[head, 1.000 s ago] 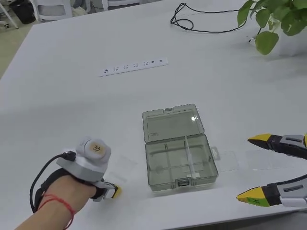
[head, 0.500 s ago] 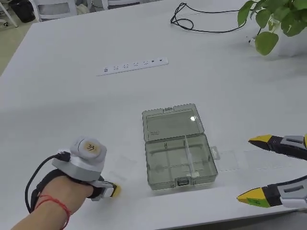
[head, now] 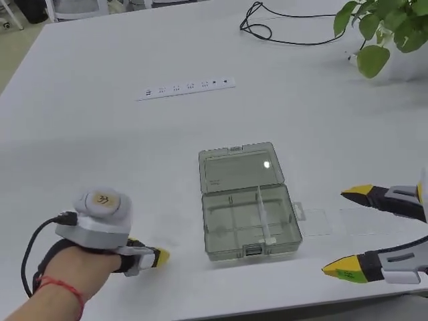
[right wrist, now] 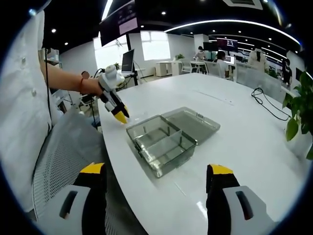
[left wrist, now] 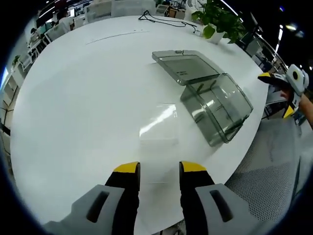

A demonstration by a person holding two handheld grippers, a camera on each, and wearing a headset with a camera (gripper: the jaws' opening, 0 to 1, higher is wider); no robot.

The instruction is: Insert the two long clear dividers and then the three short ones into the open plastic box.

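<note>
Sitting on the white table point(head: 100, 134), the open box point(head: 251, 224) has its lid laid flat behind it, and what looks like one divider point(head: 262, 215) stands upright inside. Loose dividers point(head: 334, 221) lie flat just right of the box. The right gripper point(head: 346, 232) hovers beside them, jaws spread wide. The left gripper point(head: 159, 255) is low at the box's left, jaws narrowly apart, pinching nothing.
</note>
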